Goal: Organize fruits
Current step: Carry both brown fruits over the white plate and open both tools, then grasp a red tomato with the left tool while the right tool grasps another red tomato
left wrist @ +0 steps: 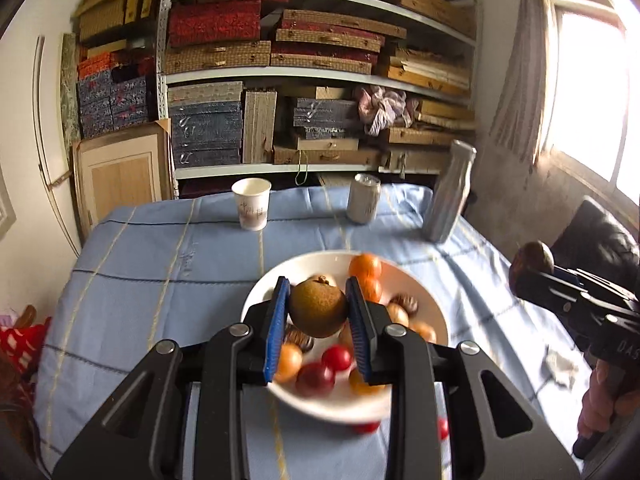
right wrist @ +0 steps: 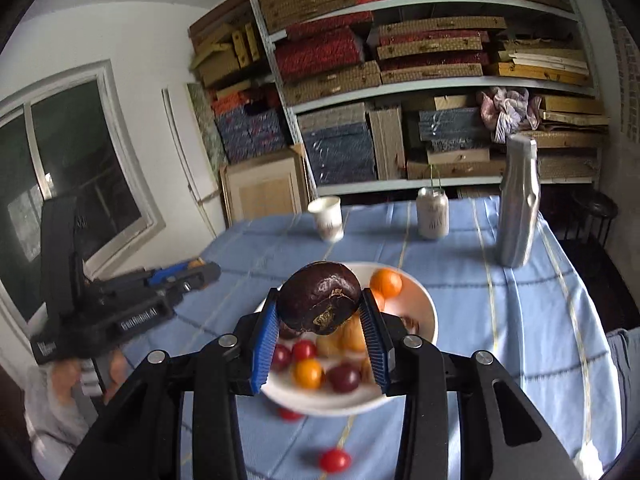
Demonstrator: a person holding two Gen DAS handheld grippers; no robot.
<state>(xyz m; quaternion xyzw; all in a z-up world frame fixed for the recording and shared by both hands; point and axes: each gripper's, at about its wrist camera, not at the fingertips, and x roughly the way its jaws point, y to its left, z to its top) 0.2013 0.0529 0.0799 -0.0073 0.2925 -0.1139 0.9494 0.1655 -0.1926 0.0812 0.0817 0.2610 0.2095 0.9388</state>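
Left gripper (left wrist: 319,312) is clenched on a round brown rough-skinned fruit (left wrist: 318,311), blue pads pressing both sides, held above the white round bowl (left wrist: 260,296). Right gripper (right wrist: 320,312) grips a dark maroon wrinkled fruit (right wrist: 319,303) over the same bowl, pads on both flanks.

Left view only: right gripper seen side-on at the right edge with the dark fruit at its tip, a hand (left wrist: 600,404) below it, bright window behind, white crumpled scrap (left wrist: 558,364) on the cloth. Right view only: left gripper side-on at the left, dark window behind it, and a red cherry tomato (right wrist: 334,460) alone on the blue checked tablecloth (right wrist: 520,320) near the front, another (right wrist: 290,414) just under the bowl rim.

Bowl contents: orange, red and yellow small fruits, somewhat blurred. Far edge of the table: white paper cup (left wrist: 251,204), silver can (left wrist: 363,198), tall grey bottle (left wrist: 450,192), well apart from the bowl. Open cloth on the left side and between bowl and far row; table ends just behind them, shelving of stacked boxes beyond
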